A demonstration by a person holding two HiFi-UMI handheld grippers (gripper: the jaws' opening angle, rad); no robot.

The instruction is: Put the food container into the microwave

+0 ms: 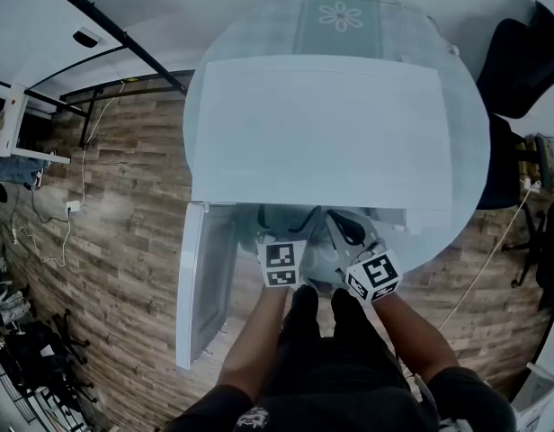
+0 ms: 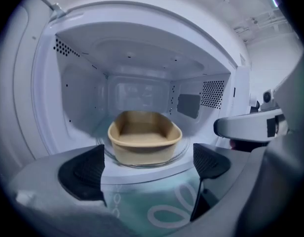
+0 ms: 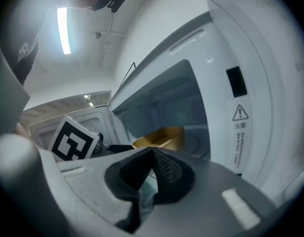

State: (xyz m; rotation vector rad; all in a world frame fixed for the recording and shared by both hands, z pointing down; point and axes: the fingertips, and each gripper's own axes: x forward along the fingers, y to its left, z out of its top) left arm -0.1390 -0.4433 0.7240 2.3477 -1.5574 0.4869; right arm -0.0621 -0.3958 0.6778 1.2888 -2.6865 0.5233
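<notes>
Food container [image 2: 144,137], a tan, shallow, oblong, open-topped tub with rounded corners and a rolled rim, sat on the glass turntable [image 2: 185,151] inside the microwave [image 2: 78,98], whose door [image 1: 201,282] stood open. We held our left hand-held gripper [image 2: 149,166] wide apart and empty in front of it, and our right hand-held gripper [image 3: 152,154] closed tip to tip on nothing.
</notes>
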